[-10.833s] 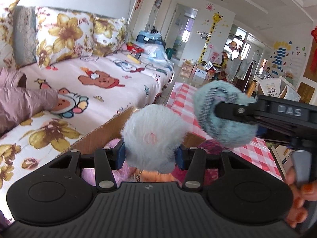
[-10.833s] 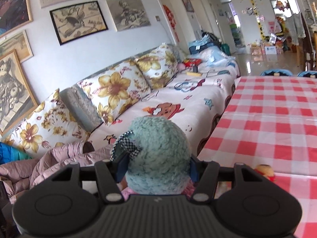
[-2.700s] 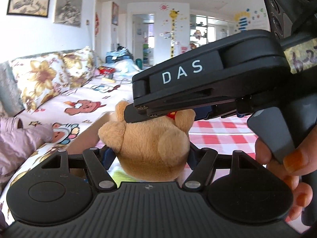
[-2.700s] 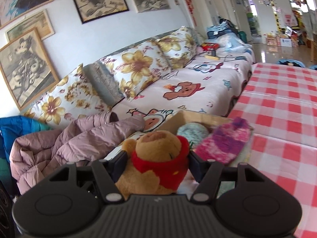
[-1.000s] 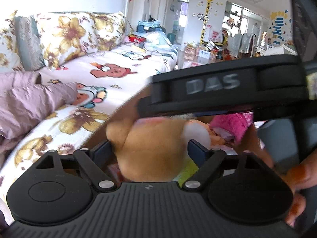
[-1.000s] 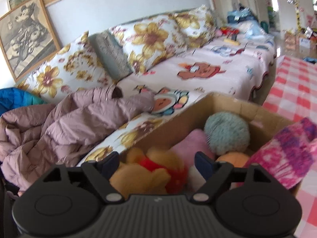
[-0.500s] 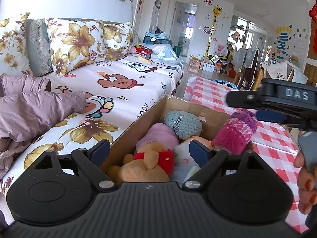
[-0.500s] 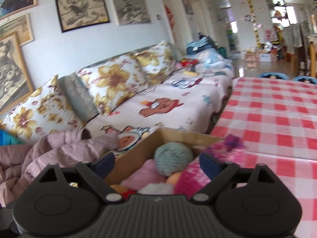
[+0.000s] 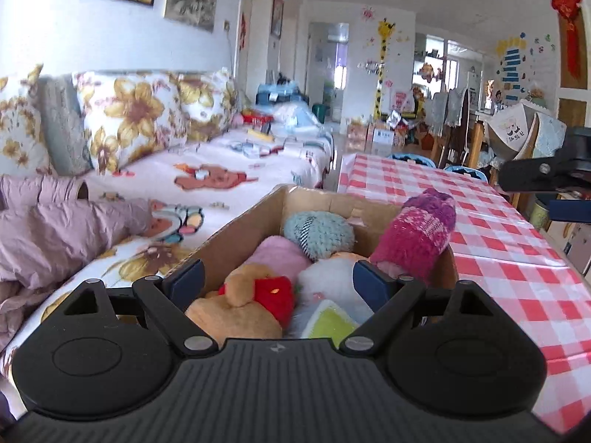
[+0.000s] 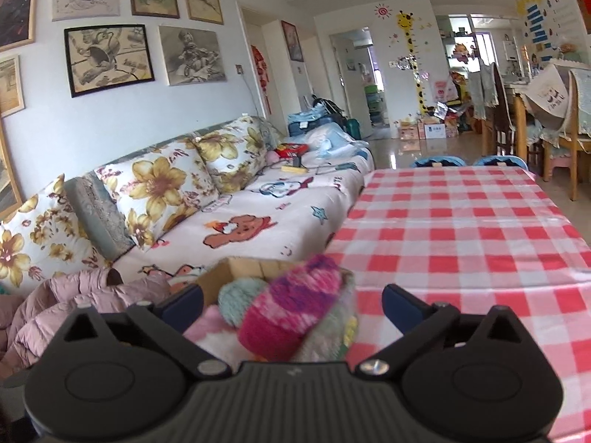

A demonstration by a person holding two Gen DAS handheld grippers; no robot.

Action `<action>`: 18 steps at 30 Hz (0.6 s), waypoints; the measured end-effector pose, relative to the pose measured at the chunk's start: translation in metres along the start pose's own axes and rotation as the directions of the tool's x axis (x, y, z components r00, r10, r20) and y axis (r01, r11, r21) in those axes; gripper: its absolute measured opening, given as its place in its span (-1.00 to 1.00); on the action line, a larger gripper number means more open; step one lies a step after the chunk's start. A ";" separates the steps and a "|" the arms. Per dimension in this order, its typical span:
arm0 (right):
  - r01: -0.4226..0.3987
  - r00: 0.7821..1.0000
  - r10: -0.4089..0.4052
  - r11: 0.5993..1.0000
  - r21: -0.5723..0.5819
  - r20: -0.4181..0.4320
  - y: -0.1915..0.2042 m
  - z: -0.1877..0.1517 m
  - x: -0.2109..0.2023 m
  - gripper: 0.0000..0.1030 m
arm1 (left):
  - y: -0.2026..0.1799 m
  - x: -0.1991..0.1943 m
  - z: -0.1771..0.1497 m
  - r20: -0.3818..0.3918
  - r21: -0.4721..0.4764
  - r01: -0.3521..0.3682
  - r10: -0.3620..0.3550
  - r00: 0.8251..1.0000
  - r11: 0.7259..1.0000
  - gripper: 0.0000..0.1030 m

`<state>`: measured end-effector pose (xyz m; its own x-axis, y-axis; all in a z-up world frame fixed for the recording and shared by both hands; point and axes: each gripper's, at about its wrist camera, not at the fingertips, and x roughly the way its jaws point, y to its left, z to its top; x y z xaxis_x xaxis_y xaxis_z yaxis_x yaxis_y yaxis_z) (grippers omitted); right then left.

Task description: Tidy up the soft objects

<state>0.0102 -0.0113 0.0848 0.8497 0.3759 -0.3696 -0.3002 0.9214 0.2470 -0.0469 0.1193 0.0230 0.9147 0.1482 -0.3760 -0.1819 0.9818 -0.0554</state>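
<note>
Teddy bear [image 9: 236, 310] released: now lies in the cardboard box [image 9: 240, 229] at 6 o'clock, beside the other soft toys. Right gripper [image 10: 291, 301] jaws have just been opening, nothing between them; left gripper [image 9: 275, 277] jaws open, empty. Box looks nearly full.

One cardboard box [image 9: 236, 229], six soft toys inside, two open claws, three floral cushions.

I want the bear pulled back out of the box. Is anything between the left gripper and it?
Nothing visible: the bear lies on top at the box's near end, right under the open left gripper.
</note>
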 end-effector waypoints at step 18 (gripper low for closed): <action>0.055 0.998 -0.054 0.998 0.025 -0.027 -0.057 -0.021 -0.033 0.98 | -0.036 0.021 -0.006 0.070 0.004 0.004 -0.005 0.998 1.000 1.00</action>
<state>-0.0101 -0.0737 0.0641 0.8529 0.3278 -0.4063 -0.2421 0.9379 0.2485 -0.0233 0.0860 0.0121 0.9386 0.1516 -0.3099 -0.1765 0.9828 -0.0536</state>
